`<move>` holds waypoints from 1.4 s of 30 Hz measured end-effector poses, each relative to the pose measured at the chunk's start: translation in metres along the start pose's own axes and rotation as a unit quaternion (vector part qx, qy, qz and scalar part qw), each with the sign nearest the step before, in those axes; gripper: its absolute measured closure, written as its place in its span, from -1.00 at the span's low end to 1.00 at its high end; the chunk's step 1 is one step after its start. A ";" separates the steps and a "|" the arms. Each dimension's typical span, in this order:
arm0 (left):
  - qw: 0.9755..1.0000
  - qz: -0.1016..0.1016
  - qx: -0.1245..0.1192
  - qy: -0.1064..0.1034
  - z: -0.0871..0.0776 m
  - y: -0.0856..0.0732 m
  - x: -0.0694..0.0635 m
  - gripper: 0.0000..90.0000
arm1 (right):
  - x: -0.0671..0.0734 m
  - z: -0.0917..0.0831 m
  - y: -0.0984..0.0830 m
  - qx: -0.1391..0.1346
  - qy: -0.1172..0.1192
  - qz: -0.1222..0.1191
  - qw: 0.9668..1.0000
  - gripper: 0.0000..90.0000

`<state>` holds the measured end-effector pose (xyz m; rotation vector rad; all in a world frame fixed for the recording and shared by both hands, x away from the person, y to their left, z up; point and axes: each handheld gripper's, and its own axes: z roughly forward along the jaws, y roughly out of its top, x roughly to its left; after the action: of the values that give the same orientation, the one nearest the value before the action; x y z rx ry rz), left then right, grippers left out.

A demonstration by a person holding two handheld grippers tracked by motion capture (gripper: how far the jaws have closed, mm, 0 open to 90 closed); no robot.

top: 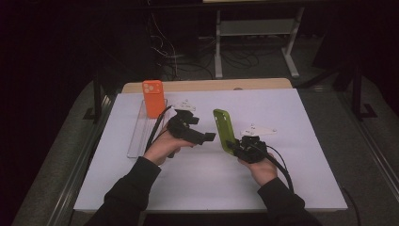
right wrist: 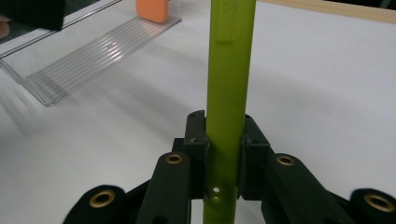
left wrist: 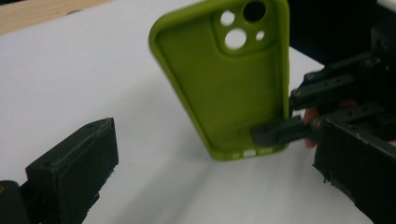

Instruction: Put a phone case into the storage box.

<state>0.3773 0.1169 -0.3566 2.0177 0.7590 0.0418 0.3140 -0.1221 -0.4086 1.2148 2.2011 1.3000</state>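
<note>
Item: lime-green silicone phone case point(top: 223, 129), clamped upright at its lower edge by right tool point(right wrist: 224, 144); left tool point(left wrist: 205, 182) apart, near. Risk: soft case may twist out of the narrow hold.

The phone case point(top: 224, 131) in my right claw point(right wrist: 224, 140) is lime green. The other case point(top: 153, 97) is orange, standing on a clear ribbed tray point(top: 141, 132). My claws are black (with brass-coloured rivets), my sleeves point(top: 129, 190) dark, and the table point(top: 301, 141) is white with a pale wooden edge.
</note>
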 end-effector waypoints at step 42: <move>0.998 -0.021 -0.062 0.008 0.038 0.018 -0.009 -0.83 | 0.011 0.000 0.003 -0.014 0.025 0.010 1.000 0.67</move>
<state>0.3915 0.0765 -0.3611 1.8853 0.7902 0.0783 0.3091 -0.1125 -0.4046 1.2104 2.2035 1.3795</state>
